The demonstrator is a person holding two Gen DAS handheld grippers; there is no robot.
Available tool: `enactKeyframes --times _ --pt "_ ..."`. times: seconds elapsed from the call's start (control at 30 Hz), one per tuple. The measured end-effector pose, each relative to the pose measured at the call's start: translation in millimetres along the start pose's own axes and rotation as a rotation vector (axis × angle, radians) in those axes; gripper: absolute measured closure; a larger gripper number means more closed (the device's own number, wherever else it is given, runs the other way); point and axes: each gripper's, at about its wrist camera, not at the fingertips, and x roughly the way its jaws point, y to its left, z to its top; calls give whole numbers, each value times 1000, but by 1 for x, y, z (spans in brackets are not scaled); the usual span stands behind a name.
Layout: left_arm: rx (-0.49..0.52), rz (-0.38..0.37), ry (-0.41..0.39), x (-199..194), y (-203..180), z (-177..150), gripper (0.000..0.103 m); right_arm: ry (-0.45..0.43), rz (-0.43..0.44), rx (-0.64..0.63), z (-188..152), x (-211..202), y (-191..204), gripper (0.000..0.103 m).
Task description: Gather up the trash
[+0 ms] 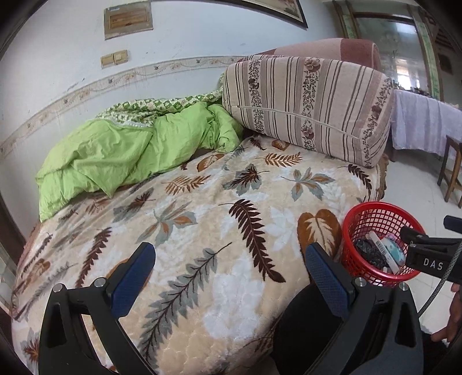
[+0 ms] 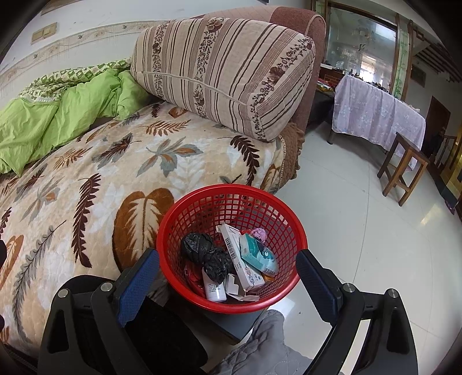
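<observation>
Bed surface: a leaf-patterned blanket (image 1: pixel 219 219) in beige, brown and grey covers the whole mattress and fills most of the left wrist view.
Bedding: a crumpled green quilt (image 1: pixel 121 150) lies along the wall side of the bed, touching the striped cushion.
Striped cushion: a large floral-striped cushion (image 2: pixel 225 72) rests on the far end of the bed, leaning against a brown padded headboard (image 2: pixel 300 23).
Room background: a table under a lilac cloth (image 2: pixel 375 115) stands well apart on the tiled floor, with a wooden stool (image 2: pixel 404 167) beside it.
Red basket: a red mesh basket (image 2: pixel 231 303) stands just beside the bed edge on a dark support, between the fingers of the right gripper in the right wrist view.
Basket contents: crumpled black plastic bags (image 2: pixel 208 256), a long white carton with a barcode (image 2: pixel 239 259), a teal-and-white packet (image 2: pixel 257 253), a small white bottle (image 2: pixel 213 288), and a pink crumpled scrap (image 2: pixel 258 233) lie inside.
Left gripper: the left gripper (image 1: pixel 231 277) hovers over the blanket, jaws spread wide, nothing between them.
Right gripper: the right gripper (image 2: pixel 228 285) is above the basket, jaws spread wide, nothing held.
</observation>
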Motion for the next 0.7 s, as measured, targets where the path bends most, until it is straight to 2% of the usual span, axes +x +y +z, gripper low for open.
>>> enactKeyframes --times 0.17,0.7 --pt "20 9 -7 -1 -4 -1 0 4 -1 1 0 0 0 7" --pt "-7 -16 13 1 0 -3 0 4 0 1 0 1 -1 7"
